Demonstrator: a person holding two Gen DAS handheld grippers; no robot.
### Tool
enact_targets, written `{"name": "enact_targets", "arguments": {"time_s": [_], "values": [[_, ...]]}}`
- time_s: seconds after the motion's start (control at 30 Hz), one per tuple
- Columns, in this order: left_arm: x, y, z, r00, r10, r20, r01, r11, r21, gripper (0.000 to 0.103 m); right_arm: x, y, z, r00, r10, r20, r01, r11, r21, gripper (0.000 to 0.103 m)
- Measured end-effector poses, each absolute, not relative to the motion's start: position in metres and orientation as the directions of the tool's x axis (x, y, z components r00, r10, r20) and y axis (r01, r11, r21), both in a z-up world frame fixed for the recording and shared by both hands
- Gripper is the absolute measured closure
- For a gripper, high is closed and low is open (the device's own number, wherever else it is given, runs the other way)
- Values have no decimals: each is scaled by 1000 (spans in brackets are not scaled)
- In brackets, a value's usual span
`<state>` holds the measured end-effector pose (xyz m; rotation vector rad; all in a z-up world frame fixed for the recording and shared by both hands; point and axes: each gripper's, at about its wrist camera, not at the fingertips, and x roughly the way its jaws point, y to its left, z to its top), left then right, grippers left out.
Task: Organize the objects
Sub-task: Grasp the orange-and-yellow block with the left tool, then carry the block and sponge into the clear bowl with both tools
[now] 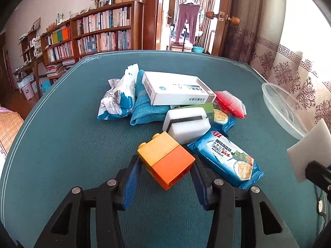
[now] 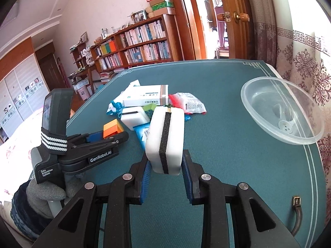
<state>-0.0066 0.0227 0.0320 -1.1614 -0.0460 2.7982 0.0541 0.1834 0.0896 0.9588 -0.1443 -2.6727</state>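
Observation:
A toy block point(image 1: 165, 161), yellow on one half and orange on the other, lies on the green table mat point(image 1: 72, 144). My left gripper point(image 1: 165, 162) is shut on it, with a blue pad against each side; the right wrist view shows that gripper point(image 2: 115, 133) with the block point(image 2: 111, 130) at its tips. My right gripper point(image 2: 165, 159) is shut on a white sponge point(image 2: 165, 136) with a black stripe, held above the mat. That sponge point(image 1: 306, 155) also shows at the right edge of the left wrist view. A clear plastic bowl point(image 2: 264, 111) stands at the right.
A pile lies mid-table: a white carton point(image 1: 175, 91), a second white sponge point(image 1: 186, 124), a blue cracker packet point(image 1: 227, 161), a teal cloth point(image 1: 144, 107), a white-and-blue packet point(image 1: 115, 101) and a red packet point(image 1: 229, 103). Bookshelves and a doorway stand beyond the table.

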Motion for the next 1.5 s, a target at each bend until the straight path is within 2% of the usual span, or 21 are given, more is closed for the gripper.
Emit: {"name": "enact_targets", "arguments": {"time_s": [0.4,0.67,1.1,1.37,1.5], "values": [[2,51,55,-730,142,-669,-156,-987,-38,52,18,276,112,-788,-140,-600,34,-982,185,74],[-3,88,65,-734,170,-658,-218,-976,-10,52,-13,339,105,-770,-125,-626,-65,-960,272,74],[-19,164,69,-707,250,-662,-341,-940,9,52,-46,374,73,-719,-104,-687,-111,-959,261,73],[-35,204,69,-682,296,-669,-393,-920,-7,52,-35,387,76,-762,-57,-646,-148,-955,258,71],[-42,220,69,-673,312,-671,-409,-912,-14,52,-33,391,78,-772,-96,-628,-126,-946,299,67]]}}
